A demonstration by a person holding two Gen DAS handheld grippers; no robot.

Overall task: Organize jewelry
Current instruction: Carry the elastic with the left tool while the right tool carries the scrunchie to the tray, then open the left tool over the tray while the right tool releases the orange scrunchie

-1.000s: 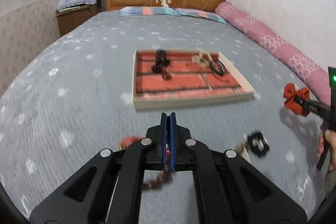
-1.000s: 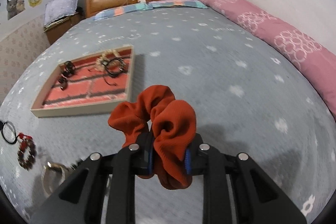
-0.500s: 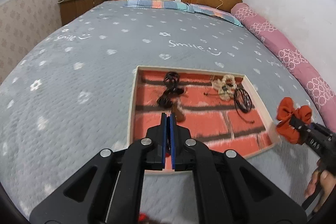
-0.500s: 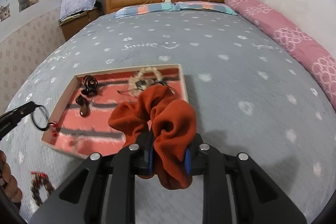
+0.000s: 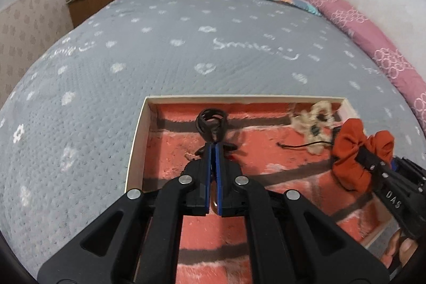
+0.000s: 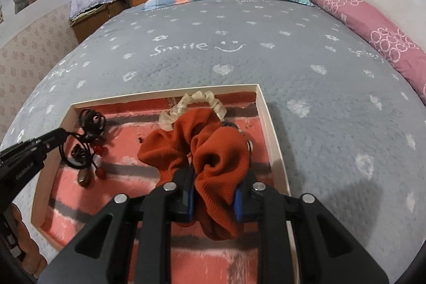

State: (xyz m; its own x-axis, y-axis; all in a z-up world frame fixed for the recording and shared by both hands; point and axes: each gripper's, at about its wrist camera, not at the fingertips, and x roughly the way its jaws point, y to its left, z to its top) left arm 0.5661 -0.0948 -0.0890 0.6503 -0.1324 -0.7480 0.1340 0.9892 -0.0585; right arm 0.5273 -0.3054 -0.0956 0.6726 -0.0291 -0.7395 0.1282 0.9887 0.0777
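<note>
Right wrist view: my right gripper [image 6: 214, 193] is clamped on the orange scrunchie [image 6: 202, 151], hanging over the tray [image 6: 269, 121] near its right edge. My left gripper [image 6: 64, 136] pinches a black hair tie with red beads [image 6: 80, 153] at the left edge. Already inside I count one cream scrunchie [image 6: 197, 103] and one black coil tie [image 6: 91, 120]. Both held pieces aren't released yet.

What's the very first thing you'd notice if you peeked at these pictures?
The big orange scrunchie, bunched up in the right gripper over the right side of the tray. Next, the tray's fuzzy red brick-pattern lining, on the grey bed. At the left, the left gripper dangles a black cord with red beads above it.
</note>
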